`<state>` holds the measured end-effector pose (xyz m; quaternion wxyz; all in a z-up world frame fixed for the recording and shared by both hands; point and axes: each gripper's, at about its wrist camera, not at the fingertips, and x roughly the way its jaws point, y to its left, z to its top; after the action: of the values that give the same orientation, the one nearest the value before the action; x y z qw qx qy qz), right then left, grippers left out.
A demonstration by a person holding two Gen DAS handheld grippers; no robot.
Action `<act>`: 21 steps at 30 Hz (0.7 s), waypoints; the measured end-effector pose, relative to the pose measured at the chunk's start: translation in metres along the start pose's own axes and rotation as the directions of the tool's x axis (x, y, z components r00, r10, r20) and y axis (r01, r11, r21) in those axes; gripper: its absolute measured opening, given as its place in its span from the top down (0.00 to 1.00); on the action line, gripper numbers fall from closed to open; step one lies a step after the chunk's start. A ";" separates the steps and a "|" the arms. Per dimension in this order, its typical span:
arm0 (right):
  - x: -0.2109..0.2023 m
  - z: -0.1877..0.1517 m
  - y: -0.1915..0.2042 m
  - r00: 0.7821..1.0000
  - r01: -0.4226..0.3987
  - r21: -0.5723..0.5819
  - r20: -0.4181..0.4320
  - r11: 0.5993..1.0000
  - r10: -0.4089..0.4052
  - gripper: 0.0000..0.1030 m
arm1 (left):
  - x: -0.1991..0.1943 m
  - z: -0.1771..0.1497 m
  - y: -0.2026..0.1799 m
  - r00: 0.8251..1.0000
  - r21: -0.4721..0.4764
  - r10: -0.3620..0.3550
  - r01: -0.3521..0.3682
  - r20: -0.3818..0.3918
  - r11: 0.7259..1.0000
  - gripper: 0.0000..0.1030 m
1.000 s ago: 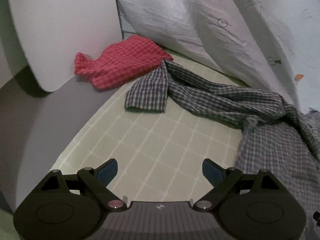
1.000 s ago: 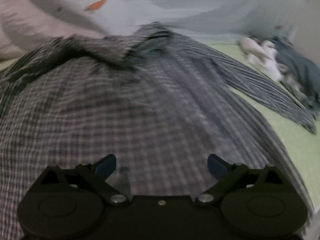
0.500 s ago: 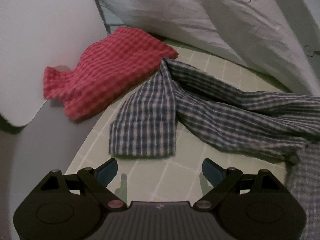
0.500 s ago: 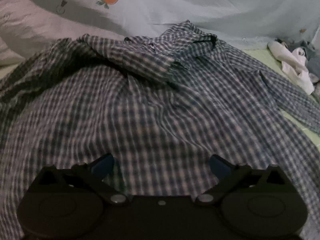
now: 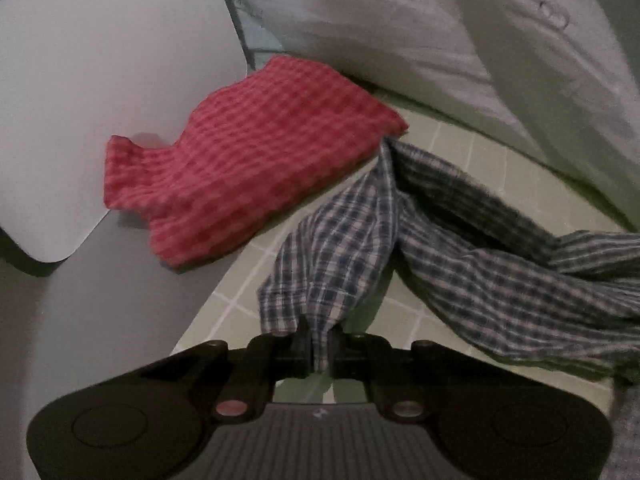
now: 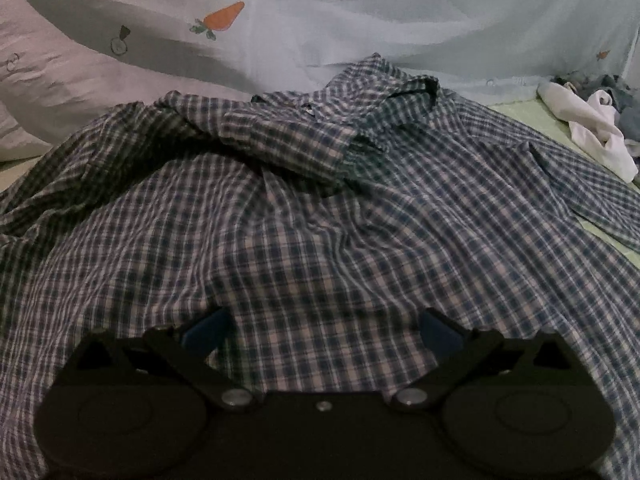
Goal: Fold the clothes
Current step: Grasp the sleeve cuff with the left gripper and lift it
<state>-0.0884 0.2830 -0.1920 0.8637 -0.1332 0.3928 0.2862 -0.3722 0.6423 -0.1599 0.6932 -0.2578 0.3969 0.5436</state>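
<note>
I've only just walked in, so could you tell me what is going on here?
A person is folding a blue checked shirt on a green mat. The left gripper is closing on the sleeve cuff, beside a folded red checked garment. The right gripper is open above the shirt's body.

Bare green mat [image 5: 448, 152] lies open between the red cloth [image 5: 256, 176] and pillows [image 5: 400, 28].
</note>
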 end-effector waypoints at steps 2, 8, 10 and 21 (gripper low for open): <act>-0.001 -0.003 0.000 1.000 -0.001 0.000 0.020 1.000 0.001 0.00 | -0.018 -0.004 0.007 0.998 -0.017 -0.059 0.059 -0.003 0.998 0.94; -0.003 -0.018 -0.003 0.991 -0.013 -0.013 0.130 1.000 0.015 0.00 | -0.083 -0.027 0.021 0.919 -0.096 -0.391 0.385 -0.058 0.918 0.94; -0.003 -0.022 -0.003 0.988 -0.013 -0.014 0.154 1.000 0.015 0.00 | -0.102 -0.038 0.017 0.869 -0.113 -0.490 0.481 -0.073 0.869 0.94; -0.003 -0.022 -0.001 0.986 -0.014 -0.014 0.164 1.000 0.016 0.00 | -0.145 -0.044 -0.001 0.551 -0.257 -0.835 0.808 0.012 0.530 0.94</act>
<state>-0.1025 0.2707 -0.2038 0.8902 -0.1118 0.3193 0.3051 -0.3973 0.5278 -0.0641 0.8083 -0.5235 0.2004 0.1802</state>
